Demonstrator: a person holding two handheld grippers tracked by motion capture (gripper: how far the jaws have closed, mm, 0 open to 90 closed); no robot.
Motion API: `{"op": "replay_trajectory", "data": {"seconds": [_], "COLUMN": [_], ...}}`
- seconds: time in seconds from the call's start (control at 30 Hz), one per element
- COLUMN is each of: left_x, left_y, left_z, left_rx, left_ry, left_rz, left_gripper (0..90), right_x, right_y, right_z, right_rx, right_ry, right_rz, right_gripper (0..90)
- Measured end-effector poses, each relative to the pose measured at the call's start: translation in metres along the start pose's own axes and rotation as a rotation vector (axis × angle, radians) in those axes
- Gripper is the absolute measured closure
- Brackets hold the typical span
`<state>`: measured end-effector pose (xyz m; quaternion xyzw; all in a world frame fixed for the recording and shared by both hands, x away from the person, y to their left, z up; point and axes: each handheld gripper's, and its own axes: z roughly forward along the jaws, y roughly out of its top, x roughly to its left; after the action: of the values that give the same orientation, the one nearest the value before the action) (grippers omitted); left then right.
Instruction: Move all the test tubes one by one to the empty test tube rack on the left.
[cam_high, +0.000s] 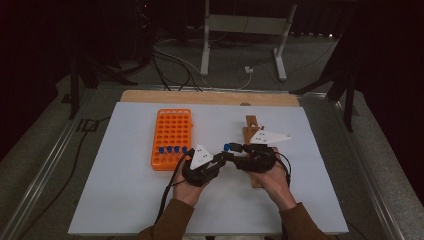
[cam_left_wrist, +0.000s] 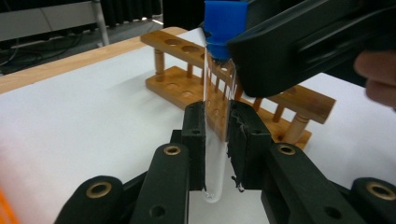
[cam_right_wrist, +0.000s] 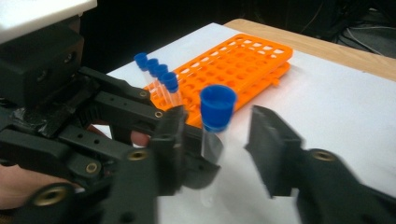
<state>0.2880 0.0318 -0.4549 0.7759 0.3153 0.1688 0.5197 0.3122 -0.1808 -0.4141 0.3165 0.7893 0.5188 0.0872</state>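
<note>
Across most of the high view I see a dark room: grey floor, black cables trailing at the upper middle, and a pale metal stand (cam_high: 245, 37) at the top centre. Below that sits my work surface, a white table top (cam_high: 125, 200) with a strip of bare wood along its far edge. Left of centre on it lies the orange rack (cam_high: 171, 138), with a row of blue-capped tubes (cam_high: 172, 149) standing in its near end. Right of centre the wooden rack (cam_high: 252, 131) lies partly under my right hand; in the left gripper view it crosses the upper middle with its holes empty. My forearms come up from the bottom edge, and the two grippers meet at the middle of the frame, between the two racks. The left gripper (cam_left_wrist: 216, 140) has its pads pressed narrow on the glass body of a clear test tube (cam_left_wrist: 215, 140) with a blue cap, held upright above the white surface. The right gripper (cam_right_wrist: 217, 149) stands with its jaws parted to either side of that same tube just under the cap; the left finger (cam_right_wrist: 170, 144) looks close to the glass, the other one clear of it and blurred.
</note>
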Motion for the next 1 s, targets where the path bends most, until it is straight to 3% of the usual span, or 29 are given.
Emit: {"op": "replay_trajectory", "data": {"seconds": [0.23, 0.3, 0.5, 1.0], "left_x": [0.007, 0.009, 0.014, 0.033], "left_y": [0.0, 0.0, -0.002, -0.007], "left_z": [-0.01, -0.014, -0.028, -0.062], "left_rx": [-0.012, -0.02, -0.033, -0.073], "left_ry": [0.027, 0.031, 0.044, 0.088], "left_rz": [-0.014, -0.023, -0.026, -0.057], "left_gripper": [78.3, 78.3, 78.2, 78.2], "right_x": [-0.004, -0.004, -0.01, -0.025], "right_y": [0.001, 0.001, -0.002, -0.006], "right_z": [-0.005, -0.005, -0.005, -0.016], "right_rx": [-0.019, -0.022, -0.011, -0.041], "right_ry": [-0.034, -0.068, -0.132, -0.16], "right_rz": [0.003, 0.0, -0.001, 0.047], "right_gripper": [28.7, 18.5, 4.2, 0.0]}}
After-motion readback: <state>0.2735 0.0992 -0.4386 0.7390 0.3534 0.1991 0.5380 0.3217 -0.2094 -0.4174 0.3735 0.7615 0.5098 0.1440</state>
